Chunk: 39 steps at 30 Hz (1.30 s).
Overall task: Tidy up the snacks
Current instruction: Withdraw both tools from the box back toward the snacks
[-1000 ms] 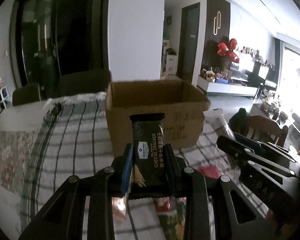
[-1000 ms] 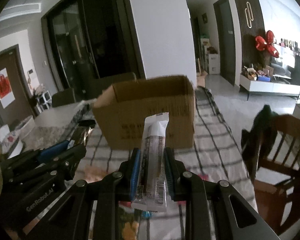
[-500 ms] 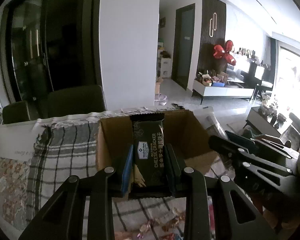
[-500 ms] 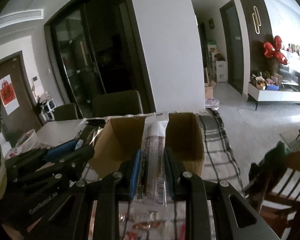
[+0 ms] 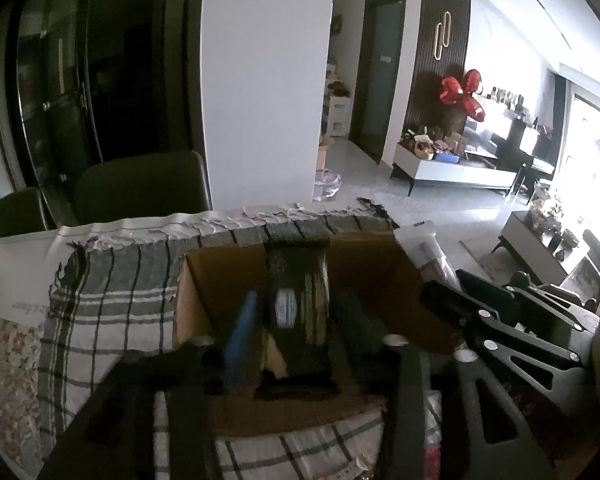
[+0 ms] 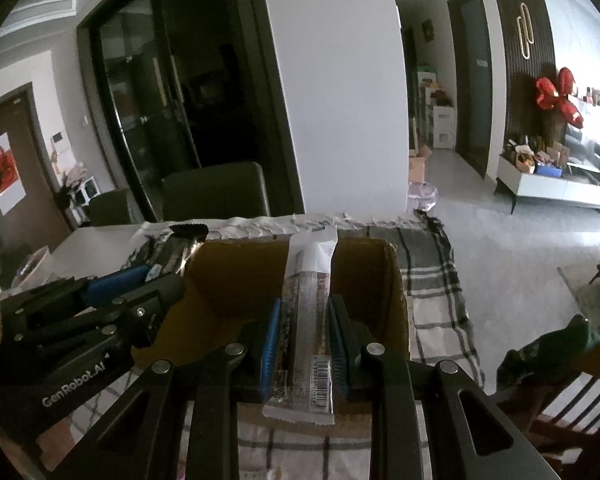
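An open cardboard box (image 5: pixel 204 280) stands on the checked tablecloth; it also shows in the right wrist view (image 6: pixel 236 276). My left gripper (image 5: pixel 296 320) is over the box opening, its fingers spread apart and blurred, with the black cheese cracker pack (image 5: pixel 296 304) loose between them. My right gripper (image 6: pixel 304 340) is shut on a white and brown snack bar (image 6: pixel 308 320) and holds it over the box's right part. The left gripper also shows at the left of the right wrist view (image 6: pixel 100 308).
The checked cloth (image 5: pixel 108 304) covers the table. Small wrapped sweets lie on it near the front edge (image 5: pixel 432 440). Dark chairs (image 5: pixel 140 188) stand behind the table. A wooden chair (image 6: pixel 572 392) is at the right.
Both grippers have moved forward over the box opening. My left gripper's fingers have opened away from the cracker pack. The right gripper still holds its bar.
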Each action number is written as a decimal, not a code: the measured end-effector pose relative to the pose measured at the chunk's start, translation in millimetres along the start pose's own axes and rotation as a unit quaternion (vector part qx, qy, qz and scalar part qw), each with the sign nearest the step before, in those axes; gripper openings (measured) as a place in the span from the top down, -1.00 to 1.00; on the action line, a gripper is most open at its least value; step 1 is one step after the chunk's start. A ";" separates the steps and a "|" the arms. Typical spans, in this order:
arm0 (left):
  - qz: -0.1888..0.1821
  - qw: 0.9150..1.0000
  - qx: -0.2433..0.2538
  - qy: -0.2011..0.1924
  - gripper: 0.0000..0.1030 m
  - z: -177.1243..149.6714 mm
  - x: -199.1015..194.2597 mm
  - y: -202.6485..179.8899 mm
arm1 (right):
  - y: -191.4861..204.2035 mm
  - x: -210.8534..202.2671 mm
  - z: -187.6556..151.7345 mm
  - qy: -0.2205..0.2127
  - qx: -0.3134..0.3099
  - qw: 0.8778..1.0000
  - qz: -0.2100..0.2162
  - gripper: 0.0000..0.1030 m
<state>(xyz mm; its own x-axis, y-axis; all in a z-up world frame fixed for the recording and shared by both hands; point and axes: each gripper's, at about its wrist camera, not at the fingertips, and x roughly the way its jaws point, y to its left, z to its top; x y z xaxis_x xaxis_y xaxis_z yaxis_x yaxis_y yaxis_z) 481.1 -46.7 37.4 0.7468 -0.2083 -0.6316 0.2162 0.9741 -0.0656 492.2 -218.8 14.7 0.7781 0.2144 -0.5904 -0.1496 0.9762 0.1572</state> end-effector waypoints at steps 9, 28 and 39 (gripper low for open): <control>0.023 0.999 -0.001 -0.031 -0.32 -8.9 -30.6 3.9 | 2.1 -23.5 -8.0 -0.033 -0.014 0.999 -0.039 -0.12; 0.047 0.994 0.049 -0.085 -0.60 -72.6 -120.6 -25.2 | 7.9 -103.8 -66.0 -0.062 0.001 0.997 -0.051 -0.79; 0.027 0.998 0.026 -0.057 -0.66 -114.9 -133.2 -28.3 | 4.6 -131.4 -105.2 -0.077 0.023 0.993 -0.080 -0.79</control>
<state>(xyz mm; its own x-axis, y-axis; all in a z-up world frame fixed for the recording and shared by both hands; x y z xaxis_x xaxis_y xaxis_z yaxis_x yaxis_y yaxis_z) 303.2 -36.5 34.6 0.8242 -0.1678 -0.5409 0.2041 0.9789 0.0073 325.1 -238.9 9.7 0.8747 0.0450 -0.4825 0.0094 0.9939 0.1097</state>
